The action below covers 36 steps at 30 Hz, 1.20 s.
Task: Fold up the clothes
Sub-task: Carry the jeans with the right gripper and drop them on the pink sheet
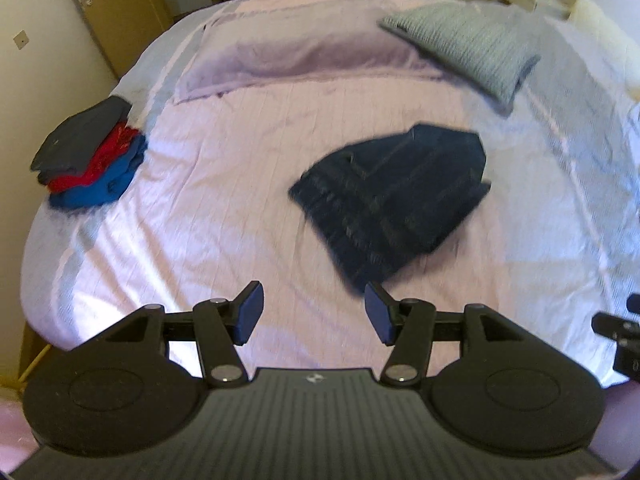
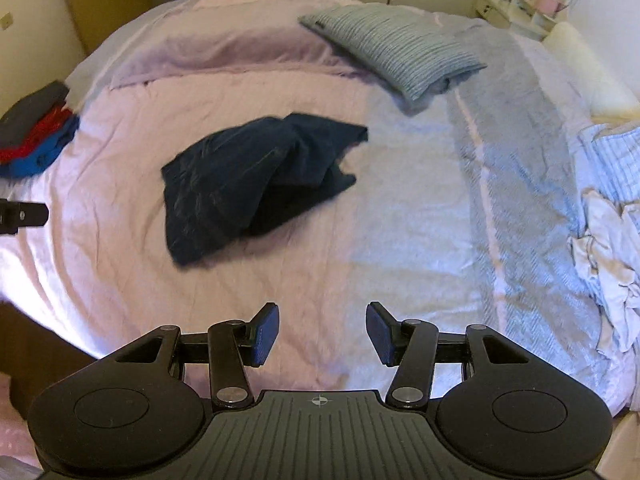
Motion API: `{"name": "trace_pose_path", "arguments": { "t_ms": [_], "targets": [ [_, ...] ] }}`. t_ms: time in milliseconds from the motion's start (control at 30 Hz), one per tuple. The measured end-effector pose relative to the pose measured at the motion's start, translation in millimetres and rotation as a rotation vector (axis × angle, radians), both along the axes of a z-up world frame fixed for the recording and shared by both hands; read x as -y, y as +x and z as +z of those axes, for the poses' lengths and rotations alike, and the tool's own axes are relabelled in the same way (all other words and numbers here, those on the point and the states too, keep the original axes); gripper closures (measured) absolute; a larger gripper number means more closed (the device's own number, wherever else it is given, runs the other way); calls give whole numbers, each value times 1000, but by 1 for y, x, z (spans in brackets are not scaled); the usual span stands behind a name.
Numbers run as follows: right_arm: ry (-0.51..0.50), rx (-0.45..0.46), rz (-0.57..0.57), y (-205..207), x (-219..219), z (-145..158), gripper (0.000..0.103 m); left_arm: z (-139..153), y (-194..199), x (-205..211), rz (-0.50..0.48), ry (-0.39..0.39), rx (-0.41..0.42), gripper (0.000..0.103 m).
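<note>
Lying loosely folded and rumpled, dark jeans (image 2: 256,184) on bed (image 2: 360,260).

Right gripper (image 2: 322,332) jaws apart, empty, above bed (image 2: 328,280). Dark jeans (image 2: 240,184) crumpled at 11 o'clock. Folded stack (image 2: 32,136) at 9. Striped pillow (image 2: 396,48) at 1. Unfolded laundry (image 2: 608,248) at 3.

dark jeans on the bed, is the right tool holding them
No, the right tool is open with nothing between its pads, and the dark jeans lie apart from it on the bed.
</note>
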State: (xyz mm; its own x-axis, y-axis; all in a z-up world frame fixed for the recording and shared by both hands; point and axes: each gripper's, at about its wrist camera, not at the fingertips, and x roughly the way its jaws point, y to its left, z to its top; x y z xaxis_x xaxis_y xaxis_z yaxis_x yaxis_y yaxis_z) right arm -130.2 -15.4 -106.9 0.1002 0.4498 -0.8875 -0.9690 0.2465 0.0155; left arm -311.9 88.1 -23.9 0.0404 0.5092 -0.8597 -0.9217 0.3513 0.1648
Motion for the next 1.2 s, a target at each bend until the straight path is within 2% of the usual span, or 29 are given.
{"name": "trace_pose_path", "arguments": {
  "t_ms": [133, 367, 633, 900, 1200],
  "targets": [
    [1, -9, 56, -14, 8, -9, 51, 4, -10, 22, 31, 17, -25, 51],
    [38, 19, 159, -39, 14, -5, 51, 17, -33, 39, 101, 55, -18, 49],
    [37, 65, 158, -39, 11, -6, 51, 15, -34, 34, 88, 49, 23, 49],
    [44, 88, 58, -39, -18, -4, 51, 18, -40, -9, 17, 62, 65, 49],
    [59, 101, -9, -76, -80, -15, 51, 18, -77, -100, -28, 72, 75, 49]
  ]
}}
